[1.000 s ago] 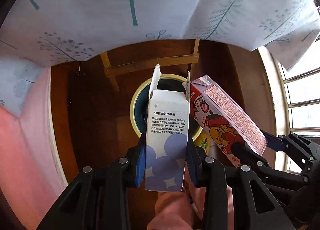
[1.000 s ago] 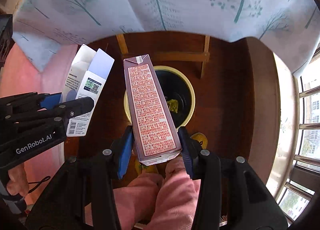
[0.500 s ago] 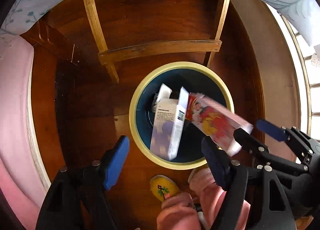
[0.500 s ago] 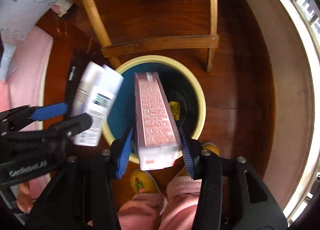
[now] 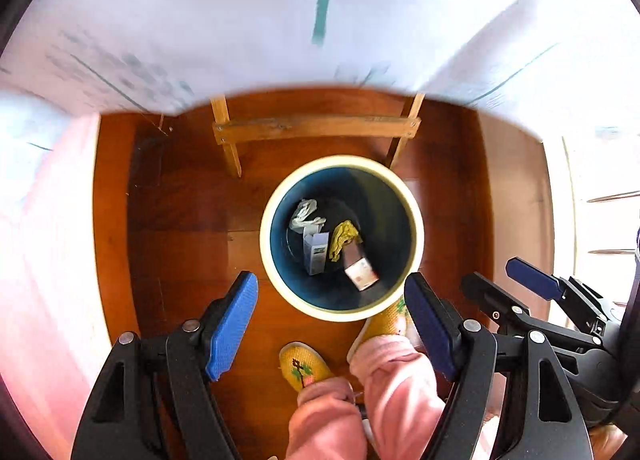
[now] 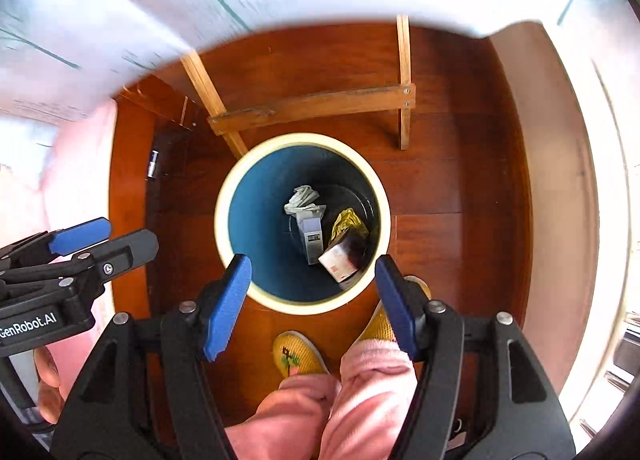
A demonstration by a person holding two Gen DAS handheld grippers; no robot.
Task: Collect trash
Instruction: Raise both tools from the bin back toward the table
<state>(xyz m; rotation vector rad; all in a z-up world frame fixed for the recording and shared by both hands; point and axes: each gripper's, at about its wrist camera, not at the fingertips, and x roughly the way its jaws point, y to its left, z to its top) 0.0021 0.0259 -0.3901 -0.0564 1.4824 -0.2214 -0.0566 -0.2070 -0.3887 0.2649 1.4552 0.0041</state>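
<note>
From the left wrist view, the bin [image 5: 342, 238] stands on the wooden floor [image 5: 192, 220] just past centre, and the trash already lies in its bottom: a white-and-blue carton [image 5: 316, 252] at the middle, a reddish box [image 5: 360, 268] at its 4 o'clock, a yellow wrapper [image 5: 344, 238] between them and crumpled paper [image 5: 306, 214] at 11 o'clock. So this round of collecting looks finished; whether more trash waits elsewhere cannot be told, since the tabletop's cloth [image 5: 280, 20] at 12 o'clock is a blur. The left gripper [image 5: 332, 320] points almost straight down over the near rim, its fingers wide apart with nothing between them. The right gripper [image 5: 516, 288] shows at 4 o'clock, also empty. Pink trouser legs [image 5: 360, 400] and yellow slippers [image 5: 304, 364] fill 6 o'clock. From the right wrist view, the bin [image 6: 224, 216] sits dead centre with the same carton [image 6: 312, 236], box [image 6: 340, 260], wrapper [image 6: 348, 222] and paper [image 6: 300, 196] inside. The right gripper [image 6: 312, 300] hangs nose-down above the rim at 6 o'clock, its fingers opening and holding nothing. The left gripper [image 6: 92, 240] reaches in from 9 o'clock, fingers parted, with a hand [image 6: 48, 380] below it at 8 o'clock. A wooden frame [image 6: 312, 108] crosses the floor at 12 o'clock.
</note>
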